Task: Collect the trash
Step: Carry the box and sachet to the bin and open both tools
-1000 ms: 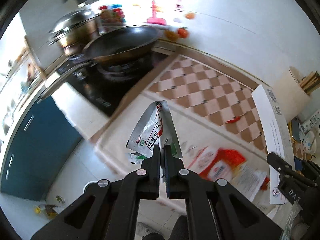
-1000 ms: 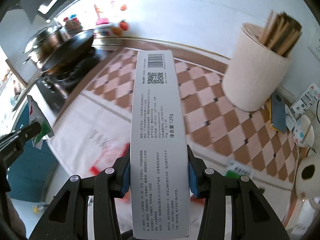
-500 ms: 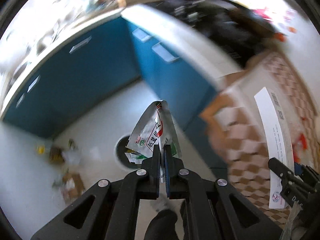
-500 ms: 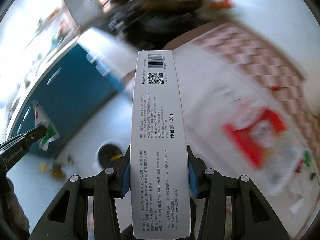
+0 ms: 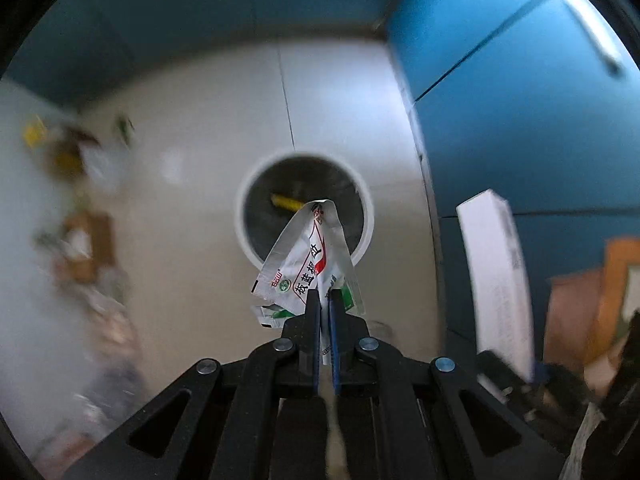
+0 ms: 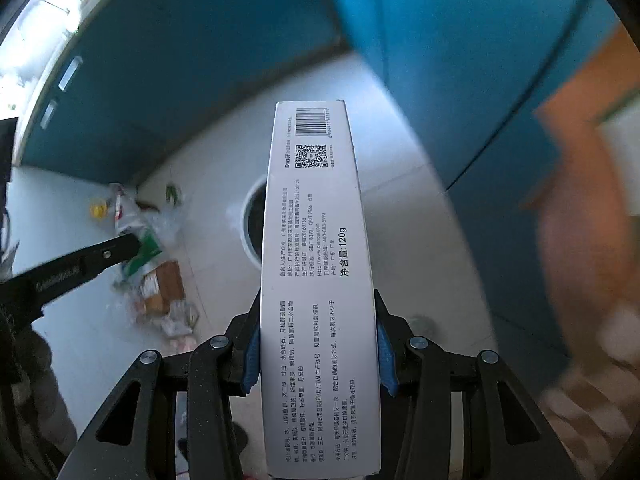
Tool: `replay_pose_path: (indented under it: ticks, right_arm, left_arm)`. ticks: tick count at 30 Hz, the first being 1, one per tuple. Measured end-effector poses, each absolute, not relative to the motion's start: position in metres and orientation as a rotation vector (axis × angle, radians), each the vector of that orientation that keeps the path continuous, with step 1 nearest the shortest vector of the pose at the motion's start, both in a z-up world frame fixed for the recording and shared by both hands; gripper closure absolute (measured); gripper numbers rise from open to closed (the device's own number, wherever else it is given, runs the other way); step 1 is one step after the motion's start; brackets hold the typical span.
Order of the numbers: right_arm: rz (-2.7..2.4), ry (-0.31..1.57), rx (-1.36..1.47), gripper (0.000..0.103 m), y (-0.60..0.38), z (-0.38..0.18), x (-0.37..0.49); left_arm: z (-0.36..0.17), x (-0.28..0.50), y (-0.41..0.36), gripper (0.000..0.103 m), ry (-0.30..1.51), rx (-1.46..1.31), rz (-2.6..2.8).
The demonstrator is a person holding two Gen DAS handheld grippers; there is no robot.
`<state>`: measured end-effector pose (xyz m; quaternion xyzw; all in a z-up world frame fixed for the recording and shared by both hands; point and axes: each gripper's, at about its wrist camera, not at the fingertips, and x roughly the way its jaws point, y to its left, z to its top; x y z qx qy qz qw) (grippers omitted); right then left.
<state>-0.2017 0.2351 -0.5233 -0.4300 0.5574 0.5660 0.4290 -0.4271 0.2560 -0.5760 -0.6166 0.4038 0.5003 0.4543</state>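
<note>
A: Item one, left gripper [image 5: 325, 300]: pinching shut on sachet [image 5: 306, 258] at lower centre of the left wrist view, jaws nearly meeting on the foil.
B: Outward from there?
A: Sachet fanning up the frame, tip overlapping the white rim of the bin [image 5: 305, 209] at frame centre. Bin mouth lying dead ahead along the fingers, dark inside, a yellow scrap [image 5: 286, 202] showing within.
B: Item two?
A: Right gripper [image 6: 318, 346]: clamping at a middling width on toothpaste box [image 6: 318, 280], blue pads pressing both long sides.
B: Long axis?
A: Running straight up the frame along the fingers, barcode end farthest out. Bin [image 6: 252, 226] peeking out just left of the box, mostly hidden behind it.
B: Nearer of the two?
A: Judging left better lined up over the opening; right looking slightly offset toward frame right. Loose litter [image 6: 158, 280] lying at middle left, apart from the bin.
</note>
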Motion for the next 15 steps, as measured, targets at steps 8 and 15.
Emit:
replay_pose_path:
  ticks: [8, 15]
  right_arm:
    - [1.398, 1.581, -1.248, 0.055, 0.266, -0.712, -0.241]
    - [1.353, 1.737, -1.368, 0.055, 0.275, -0.808, -0.262]
  left_arm:
    - [-0.759, -0.461, 0.275, 0.096, 0.962, -1.808, 1.064]
    - [-0.803, -0.482, 0.28, 0.062, 0.987, -1.855, 1.111]
